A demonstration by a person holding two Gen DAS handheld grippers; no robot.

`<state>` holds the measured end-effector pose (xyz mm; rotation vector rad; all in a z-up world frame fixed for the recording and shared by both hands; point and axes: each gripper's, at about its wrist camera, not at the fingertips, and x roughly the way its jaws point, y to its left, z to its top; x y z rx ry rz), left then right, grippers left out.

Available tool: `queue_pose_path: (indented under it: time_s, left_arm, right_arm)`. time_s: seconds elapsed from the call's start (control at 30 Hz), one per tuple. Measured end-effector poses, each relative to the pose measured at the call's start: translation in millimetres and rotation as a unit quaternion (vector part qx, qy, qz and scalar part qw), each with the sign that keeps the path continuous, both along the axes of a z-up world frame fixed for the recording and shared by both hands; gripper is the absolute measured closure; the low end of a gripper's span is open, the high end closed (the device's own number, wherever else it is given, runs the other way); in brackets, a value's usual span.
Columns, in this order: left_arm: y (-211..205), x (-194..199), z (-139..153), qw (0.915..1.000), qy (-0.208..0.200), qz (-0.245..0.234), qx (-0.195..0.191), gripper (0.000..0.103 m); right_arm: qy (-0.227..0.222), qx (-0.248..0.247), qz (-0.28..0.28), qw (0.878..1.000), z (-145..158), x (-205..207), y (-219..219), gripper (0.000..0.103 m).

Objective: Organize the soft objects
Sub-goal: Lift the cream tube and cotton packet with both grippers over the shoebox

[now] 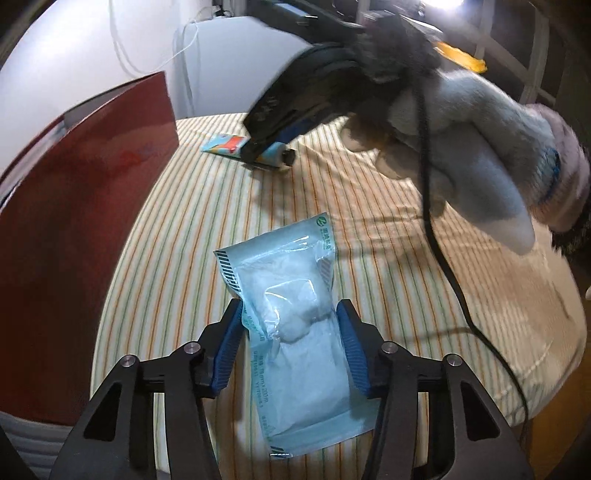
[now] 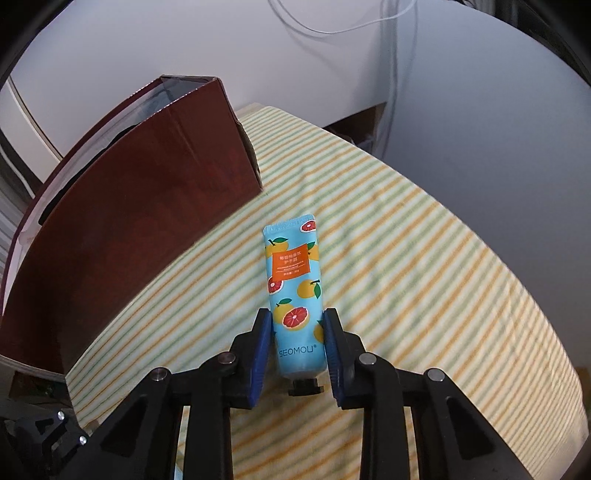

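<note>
- A dark red cardboard box (image 2: 140, 206) is seen standing open at the left edge of the striped cloth (image 2: 406, 258); its inside is in shadow and its contents cannot be made out.
- A sealed blue-and-clear packet of white cotton (image 1: 291, 332) is seen lying on the cloth between the blue pads of the left gripper (image 1: 291, 317); both pads are pressed against its sides, so the jaws are clamped on it.
- A blue hand-cream tube (image 2: 295, 295), printed with oranges and grapefruit, is gripped low on its body by the right gripper (image 2: 297, 321), cap end toward the camera, beside the box.
- The cloth, striped green, orange and cream, is spread over the tabletop; a white wall (image 2: 461, 129) with thin hanging cables (image 2: 332, 26) is seen behind.
- In the left wrist view the right gripper is held by a gloved hand (image 1: 480, 147), blurred, with a black cord (image 1: 443, 258) trailing across the cloth.
- The box's near end is cut off by the frame.
</note>
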<state>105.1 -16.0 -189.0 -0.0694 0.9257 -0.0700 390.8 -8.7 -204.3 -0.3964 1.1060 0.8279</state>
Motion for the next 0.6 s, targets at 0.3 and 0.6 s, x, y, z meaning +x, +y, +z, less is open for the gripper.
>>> queue_pose_path:
  time_s: [0.3,0.6]
  left_arm:
    - [15.1,-2.1,7.5,0.9992,-0.008,0.011,-0.036,0.054]
    - [12.7,3.0,11.0,0.9988,-0.024,0.005,-0.043,0.054]
  right_arm:
    - [0.046,0.067,-0.079,0.994,-0.4,0.6,-46.5,0.078]
    - [0.063,0.104,-0.125,0.985,2.0,-10.8,-85.3,0.078]
